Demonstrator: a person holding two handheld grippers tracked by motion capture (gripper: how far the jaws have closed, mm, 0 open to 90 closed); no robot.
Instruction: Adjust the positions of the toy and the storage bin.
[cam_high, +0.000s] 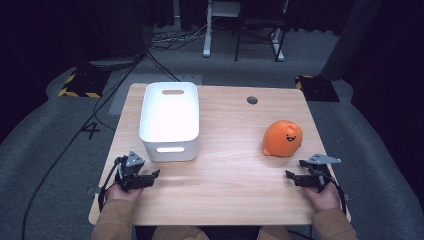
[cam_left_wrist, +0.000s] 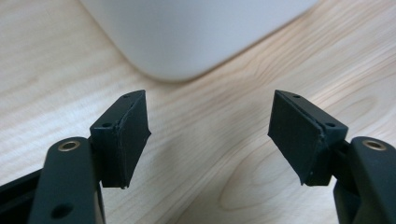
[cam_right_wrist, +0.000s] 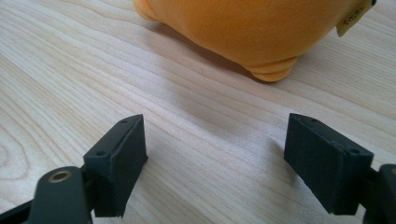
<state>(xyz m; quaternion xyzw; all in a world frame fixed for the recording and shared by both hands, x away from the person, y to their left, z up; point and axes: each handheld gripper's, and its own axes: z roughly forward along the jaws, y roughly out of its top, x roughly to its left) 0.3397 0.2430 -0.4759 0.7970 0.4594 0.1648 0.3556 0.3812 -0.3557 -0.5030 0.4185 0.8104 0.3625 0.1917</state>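
White bin (cam_high: 169, 122): upright on desk (cam_high: 225, 185), left half; inside looks bare. Orange plush toy (cam_high: 283, 138): right half, outside bin. Left hand-held gripper (cam_high: 154, 176) and right hand-held gripper (cam_high: 295, 170): jaws apart, holding nothing.

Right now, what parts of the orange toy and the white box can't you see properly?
- Orange plush toy: in the right gripper view the top edge cuts off its face; its tag is too blurred to read.
- White bin: in the high view glare whitens its inside, so contents cannot be told; in the left gripper view one blurred corner shows, cut off by the top edge.
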